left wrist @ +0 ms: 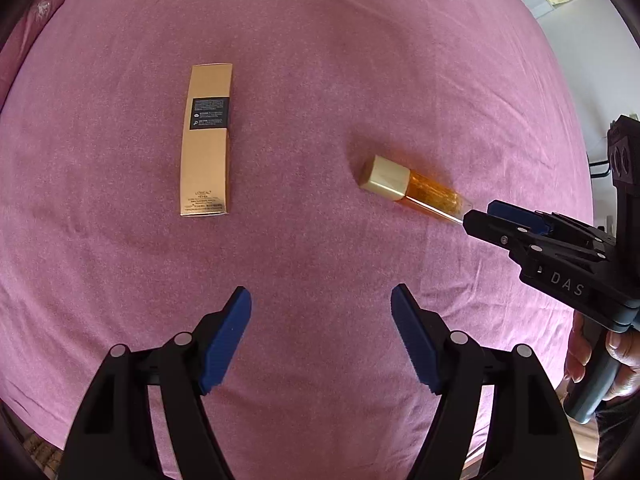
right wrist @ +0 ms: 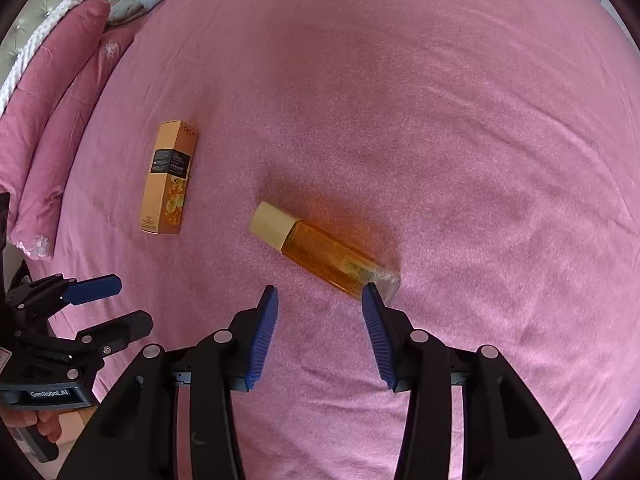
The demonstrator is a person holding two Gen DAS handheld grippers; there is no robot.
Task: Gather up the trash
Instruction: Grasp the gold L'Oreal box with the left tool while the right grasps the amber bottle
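Pink bedspread [right wrist: 400,80]; both hand-held grippers, left [left wrist: 321,300] and right [right wrist: 320,296], spread, empty; right nears amber bottle [right wrist: 320,252].

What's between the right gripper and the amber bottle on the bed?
Nothing visible. The right gripper is open above the pink bedspread, with the amber bottle lying just ahead of its fingers. The gold box lies well off to the side.

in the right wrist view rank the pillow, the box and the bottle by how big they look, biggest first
1. pink pillow, clearly the largest, stretching up the left edge.
2. amber bottle and gold box look about alike in length; the bottle lies nearer the camera, so I would not rank them.
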